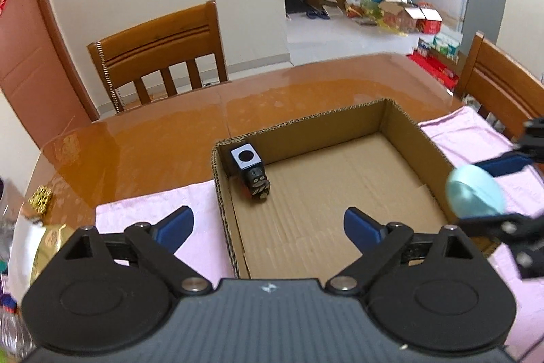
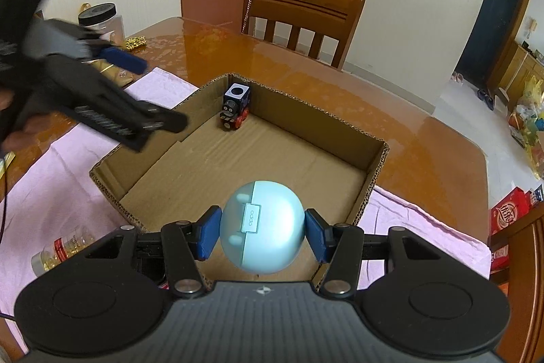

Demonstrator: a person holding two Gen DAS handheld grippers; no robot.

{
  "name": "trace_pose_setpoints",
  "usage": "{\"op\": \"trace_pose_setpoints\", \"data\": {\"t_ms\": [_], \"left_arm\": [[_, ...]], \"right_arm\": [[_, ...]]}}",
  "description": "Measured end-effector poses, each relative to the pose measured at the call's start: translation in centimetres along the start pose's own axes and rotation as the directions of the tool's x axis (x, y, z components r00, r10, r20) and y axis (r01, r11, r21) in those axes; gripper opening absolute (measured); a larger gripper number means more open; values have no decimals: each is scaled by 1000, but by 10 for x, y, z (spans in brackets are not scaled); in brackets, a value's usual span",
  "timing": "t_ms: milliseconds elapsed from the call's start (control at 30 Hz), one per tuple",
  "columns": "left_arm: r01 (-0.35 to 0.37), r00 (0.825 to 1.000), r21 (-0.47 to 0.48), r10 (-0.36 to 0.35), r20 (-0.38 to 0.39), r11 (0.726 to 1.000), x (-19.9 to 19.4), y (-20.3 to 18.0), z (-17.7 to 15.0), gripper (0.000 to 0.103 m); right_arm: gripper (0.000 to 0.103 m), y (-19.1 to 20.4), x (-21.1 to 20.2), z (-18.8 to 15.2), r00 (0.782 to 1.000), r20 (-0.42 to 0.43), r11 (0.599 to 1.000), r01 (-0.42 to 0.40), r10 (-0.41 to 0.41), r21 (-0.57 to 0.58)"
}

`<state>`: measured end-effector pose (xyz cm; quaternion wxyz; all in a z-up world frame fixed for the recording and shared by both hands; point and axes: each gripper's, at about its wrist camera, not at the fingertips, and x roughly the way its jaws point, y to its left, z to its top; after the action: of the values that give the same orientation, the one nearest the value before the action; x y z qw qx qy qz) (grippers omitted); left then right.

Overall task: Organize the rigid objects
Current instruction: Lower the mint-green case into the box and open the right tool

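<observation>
Right now we hold a round blue case (image 2: 261, 227) in our right gripper (image 2: 261, 235). Its blue pads (image 2: 208, 233) press on both sides of the case, so it is gripped tight. The case hangs over the near end of the cardboard box (image 2: 375, 165), not yet inside it.

We think the case is light and hard. It looks smooth and shiny, like an egg, so it may slip. Holding it at its widest part, one pad on each side, seems best. It has a seam down the middle and a small label on the front. It might pop open if it falls, so we should set it down softly.

Our left gripper (image 1: 268, 228) is wide open with nothing between its pads. It points at the left side of the box.

Inside the box, a little toy train (image 1: 253, 174) sits in the far corner. It looks hard too, with a black face and small wheels.

The box is brown, stiff and bumpy on its cut edges. It rests on a soft pink cloth (image 2: 64, 165). Under that is a shiny brown table (image 1: 142, 138).
</observation>
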<state>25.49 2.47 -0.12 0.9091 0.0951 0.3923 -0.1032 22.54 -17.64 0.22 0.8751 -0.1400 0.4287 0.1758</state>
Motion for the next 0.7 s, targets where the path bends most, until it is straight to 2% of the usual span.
{"op": "trace_pose_setpoints", "data": {"t_ms": [100,333,533,700], "left_arm": [[-5,1000,-39,5,19,999,-16,3,-8,100],[-66,996,-153,74,49,986,-46,16,-33,101],[-119,992,-203,126,21,972,-53,22,-57,101],[-130,991,-258,132,-8,958,-55,31,-74,101]], "right_arm": [[58,-2,7,6,1000,-4,1000,3,-3,-3],[58,-15,31,20,1000,-25,1000,-8,9,26],[58,-22,59,33,999,-53,999,6,-4,34],[58,-27,79,43,998,-67,999,16,-13,46]]}}
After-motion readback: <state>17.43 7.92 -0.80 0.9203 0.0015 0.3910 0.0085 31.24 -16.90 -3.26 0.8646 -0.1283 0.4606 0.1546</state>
